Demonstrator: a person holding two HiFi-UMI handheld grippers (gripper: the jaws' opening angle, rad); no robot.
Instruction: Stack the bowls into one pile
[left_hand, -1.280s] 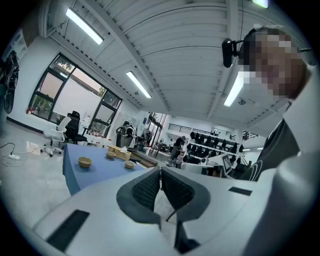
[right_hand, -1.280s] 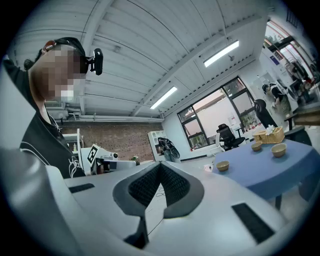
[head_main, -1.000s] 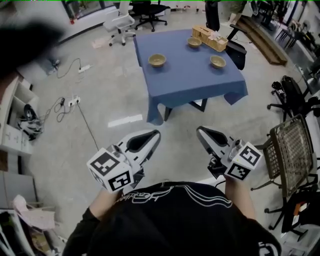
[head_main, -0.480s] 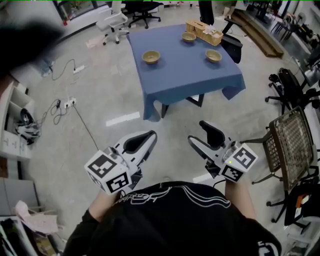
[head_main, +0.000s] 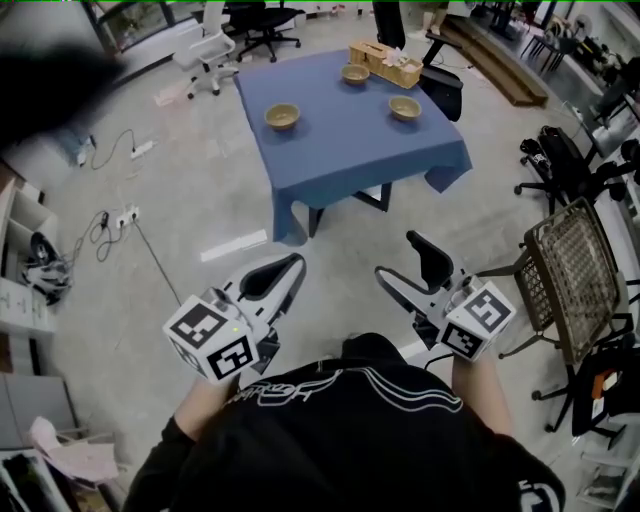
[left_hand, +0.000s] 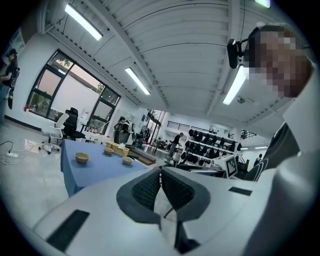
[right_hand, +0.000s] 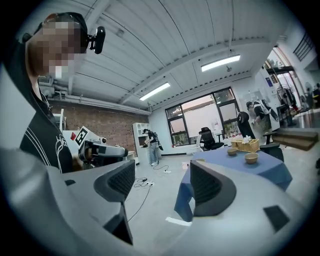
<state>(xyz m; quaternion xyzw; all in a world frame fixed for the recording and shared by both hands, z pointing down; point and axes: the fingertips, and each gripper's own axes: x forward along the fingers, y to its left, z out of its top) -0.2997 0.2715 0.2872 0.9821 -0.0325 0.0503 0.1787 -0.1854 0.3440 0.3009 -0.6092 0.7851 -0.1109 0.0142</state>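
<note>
A grey concrete floor (head_main: 170, 280) spreads under a square tabletop draped in blue cloth (head_main: 340, 150). Beyond it stand a white office chair (head_main: 200, 50) and a black one (head_main: 255, 15), and a woven metal chair (head_main: 572, 275) sits at the right. Cables and a power strip (head_main: 122, 214) lie on the floor. Strip lights (left_hand: 139, 81) run along the white ribbed ceiling, above tall windows (left_hand: 65, 95) and a brick wall (right_hand: 107, 127).

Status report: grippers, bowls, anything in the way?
Left gripper shut, empty; right gripper jaws just opened, empty. Three tan round bowls unstacked on blue-clothed table. Wire-mesh chair off right.
</note>
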